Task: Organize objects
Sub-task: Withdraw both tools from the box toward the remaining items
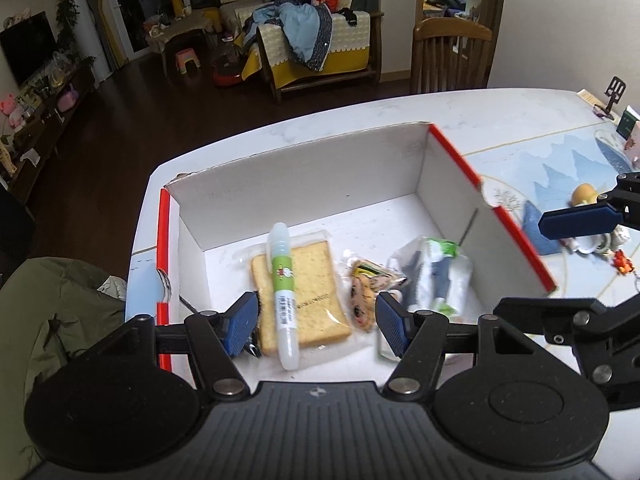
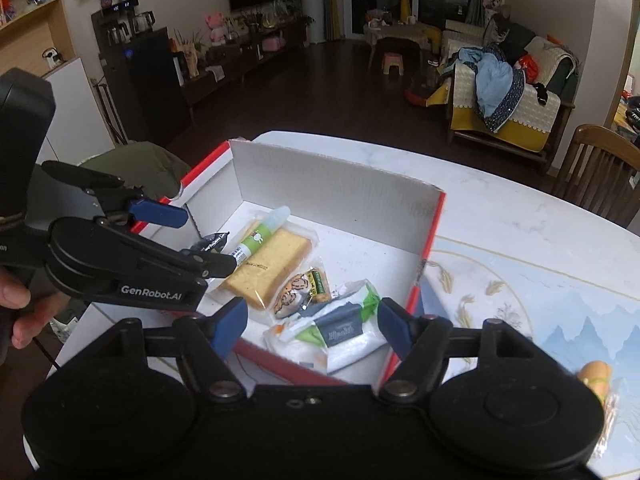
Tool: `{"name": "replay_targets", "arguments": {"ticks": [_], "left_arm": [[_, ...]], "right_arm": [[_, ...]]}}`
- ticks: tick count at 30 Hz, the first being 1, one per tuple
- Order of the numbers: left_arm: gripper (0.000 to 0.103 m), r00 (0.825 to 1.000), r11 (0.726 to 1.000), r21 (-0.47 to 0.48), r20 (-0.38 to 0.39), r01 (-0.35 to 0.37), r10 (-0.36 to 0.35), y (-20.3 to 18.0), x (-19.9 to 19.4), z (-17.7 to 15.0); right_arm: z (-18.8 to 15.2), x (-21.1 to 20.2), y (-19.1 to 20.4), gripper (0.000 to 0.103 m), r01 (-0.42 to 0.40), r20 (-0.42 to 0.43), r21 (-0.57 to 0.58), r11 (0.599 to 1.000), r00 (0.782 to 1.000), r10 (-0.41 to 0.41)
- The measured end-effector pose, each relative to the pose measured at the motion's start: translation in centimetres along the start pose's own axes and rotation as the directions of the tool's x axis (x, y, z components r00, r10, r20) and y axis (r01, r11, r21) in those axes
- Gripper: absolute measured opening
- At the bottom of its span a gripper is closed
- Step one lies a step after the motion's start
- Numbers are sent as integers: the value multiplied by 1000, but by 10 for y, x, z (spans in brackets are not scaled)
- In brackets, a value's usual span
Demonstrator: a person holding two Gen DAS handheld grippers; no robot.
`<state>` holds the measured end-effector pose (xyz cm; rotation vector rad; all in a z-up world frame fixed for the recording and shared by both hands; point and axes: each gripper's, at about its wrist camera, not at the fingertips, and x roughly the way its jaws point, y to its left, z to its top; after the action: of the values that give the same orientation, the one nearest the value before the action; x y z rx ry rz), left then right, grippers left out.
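Observation:
A white cardboard box with red edges (image 1: 452,152) (image 2: 332,184) stands on the table. In it lie a wrapped bread slice (image 1: 316,292) (image 2: 272,264), a green-and-white tube (image 1: 285,292) (image 2: 256,236) on top of the bread, a small snack packet (image 1: 362,292) (image 2: 300,288) and a white-green-blue pouch (image 1: 436,276) (image 2: 344,328). My left gripper (image 1: 316,320) is open and empty, above the box's near side over the tube and bread. My right gripper (image 2: 312,324) is open and empty above the box's near corner, over the pouch.
A table mat with blue mountains (image 1: 568,168) (image 2: 560,320) lies right of the box. On it are a yellow-brown toy (image 1: 582,194) (image 2: 598,376) and small trinkets (image 1: 620,260). A wooden chair (image 1: 448,56) stands behind the table. A green jacket (image 1: 60,312) hangs at the left.

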<state>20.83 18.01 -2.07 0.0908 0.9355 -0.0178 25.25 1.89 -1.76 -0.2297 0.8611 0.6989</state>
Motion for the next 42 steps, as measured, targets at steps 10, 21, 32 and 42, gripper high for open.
{"name": "replay_targets", "arguments": {"ticks": [10,21,32,42], "left_arm": [[75,999,999,-34,33,18,-17,-31,-33,-9],[79,998,995,-72,9,61,-61,-83,-41,-20],[90,994,993,-42,14,107,-106,-152,-37,-18],[103,993,993,4,11,120,-120,-222,-10,-11]], "right_arm": [[-24,-43,-19,95,-57,42,22,998,998,56],[-61,-81,-59,102,-81,63,42,996,995,79],[-124,-109,-126,102,-13,56,110,994,998,6],[-175,-123,-190,102,145,12,173,974,989,-149]]}}
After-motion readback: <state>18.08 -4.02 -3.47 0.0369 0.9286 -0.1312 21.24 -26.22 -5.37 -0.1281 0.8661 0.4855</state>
